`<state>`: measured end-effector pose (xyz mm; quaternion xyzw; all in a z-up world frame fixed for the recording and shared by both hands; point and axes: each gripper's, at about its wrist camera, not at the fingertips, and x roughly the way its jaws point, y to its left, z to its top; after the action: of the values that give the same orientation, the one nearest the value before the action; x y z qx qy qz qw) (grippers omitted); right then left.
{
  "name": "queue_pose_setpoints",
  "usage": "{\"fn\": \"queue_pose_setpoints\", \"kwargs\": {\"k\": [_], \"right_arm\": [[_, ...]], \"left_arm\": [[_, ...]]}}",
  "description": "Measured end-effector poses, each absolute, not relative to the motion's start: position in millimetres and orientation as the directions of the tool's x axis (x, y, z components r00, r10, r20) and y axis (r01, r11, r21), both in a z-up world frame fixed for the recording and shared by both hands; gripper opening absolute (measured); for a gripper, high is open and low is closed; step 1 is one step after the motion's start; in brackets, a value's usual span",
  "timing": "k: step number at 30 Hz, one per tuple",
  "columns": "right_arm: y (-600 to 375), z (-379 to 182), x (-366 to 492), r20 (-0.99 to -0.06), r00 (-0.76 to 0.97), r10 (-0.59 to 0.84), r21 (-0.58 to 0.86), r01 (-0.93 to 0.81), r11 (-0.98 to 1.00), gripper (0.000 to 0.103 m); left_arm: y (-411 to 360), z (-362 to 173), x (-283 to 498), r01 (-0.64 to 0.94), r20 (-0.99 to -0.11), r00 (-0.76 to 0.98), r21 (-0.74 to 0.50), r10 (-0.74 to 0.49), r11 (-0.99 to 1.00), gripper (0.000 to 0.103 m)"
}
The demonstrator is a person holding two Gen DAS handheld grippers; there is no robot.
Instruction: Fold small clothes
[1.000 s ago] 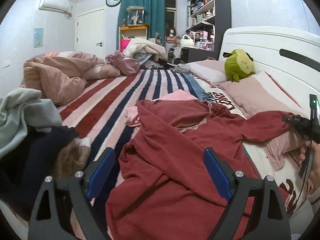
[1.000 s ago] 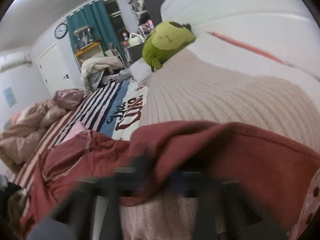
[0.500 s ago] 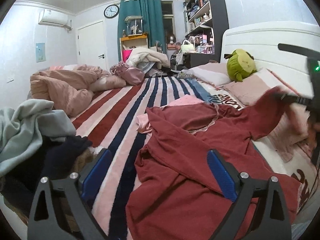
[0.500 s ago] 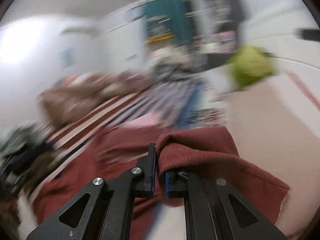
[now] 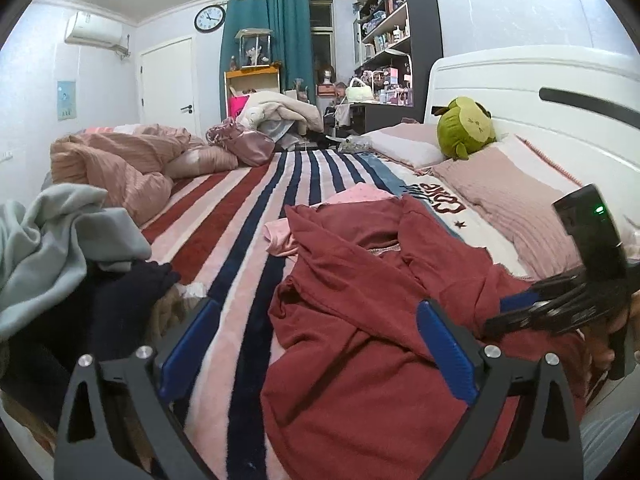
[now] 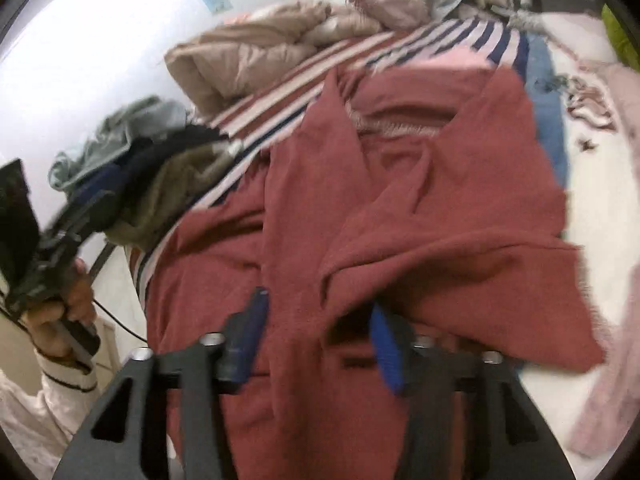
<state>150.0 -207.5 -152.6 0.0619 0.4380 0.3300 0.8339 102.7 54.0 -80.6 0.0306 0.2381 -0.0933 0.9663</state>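
Note:
A dark red garment (image 5: 360, 320) lies rumpled on the striped bed, its right sleeve folded back across the body (image 6: 440, 216). A pink garment (image 5: 352, 200) lies under its far edge. My left gripper (image 5: 316, 344) is open and empty, hovering over the garment's near left part. My right gripper (image 6: 316, 340) is open just above the folded sleeve's edge; the cloth drapes over its right finger. It also shows at the right in the left wrist view (image 5: 520, 312).
A pile of grey, dark and brown clothes (image 5: 68, 264) lies at the left edge of the bed. A pink quilt (image 5: 116, 164) is bunched further back. Pink pillows (image 5: 512, 196) and a green plush toy (image 5: 466, 126) lie by the white headboard.
My right gripper carried the red sleeve leftward over the garment's body and opened, letting it drop there. My left gripper stayed open and barely moved.

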Motion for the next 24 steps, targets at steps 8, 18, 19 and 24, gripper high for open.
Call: {"fn": "queue_pose_setpoints", "kwargs": {"k": [8,18,19,24], "right_arm": [[-264.8,-159.4,161.6,-0.683,0.473,0.557,0.502,-0.249,0.828,0.077],[-264.6,-186.5,205.1,-0.765,0.483,0.427,0.475,-0.024,0.879,0.040],[-261.3,-184.0,203.9,-0.783,0.496,0.376,0.422,-0.020,0.906,0.018],[-260.3,-162.0,184.0,-0.730,0.586,0.350,0.391,-0.062,0.918,0.005]], "left_arm": [[54.1,-86.9,109.9,0.183,-0.491,0.851,-0.061,-0.189,0.981,0.099],[59.6,-92.2,113.7,0.154,-0.506,0.848,-0.051,-0.159,0.987,0.099],[60.6,-92.5,113.6,0.153,-0.506,0.848,-0.052,-0.158,0.987,0.099],[64.6,-92.8,111.5,0.151,-0.502,0.850,-0.060,-0.161,0.987,0.099]]}}
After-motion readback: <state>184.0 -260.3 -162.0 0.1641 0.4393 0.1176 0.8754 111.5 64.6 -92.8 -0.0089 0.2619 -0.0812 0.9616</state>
